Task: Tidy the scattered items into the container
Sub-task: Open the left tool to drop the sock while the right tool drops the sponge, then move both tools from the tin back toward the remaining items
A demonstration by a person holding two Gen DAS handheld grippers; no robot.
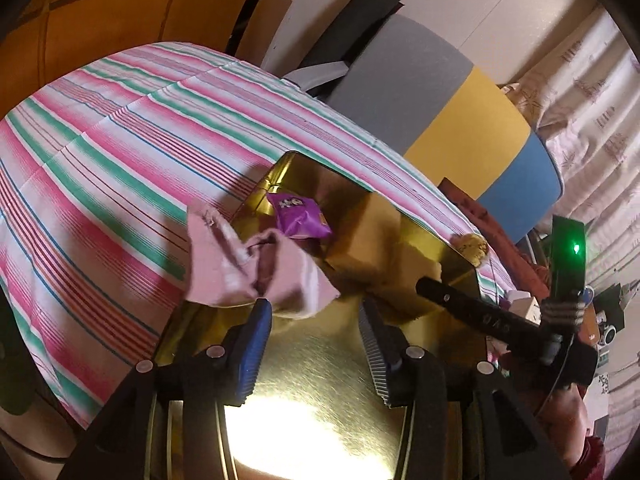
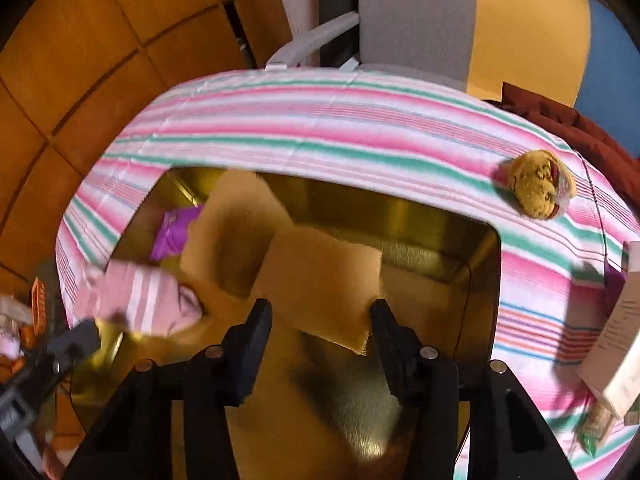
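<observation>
Left gripper (image 1: 316,312) jaws released; pink sock (image 1: 256,264) draped over tin's (image 2: 486,264) left rim, just beyond them. Purple packet (image 1: 298,216) and cardboard (image 2: 320,276) inside tin. Right gripper (image 2: 320,312) jaws released around cardboard; cookie (image 2: 540,188) far right on worktop (image 2: 320,120).

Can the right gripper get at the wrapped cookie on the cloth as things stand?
Probably yes. The cookie lies alone on the striped cloth just beyond the gold tin's far right corner, nothing over it. The right gripper stands open above the tin.
</observation>
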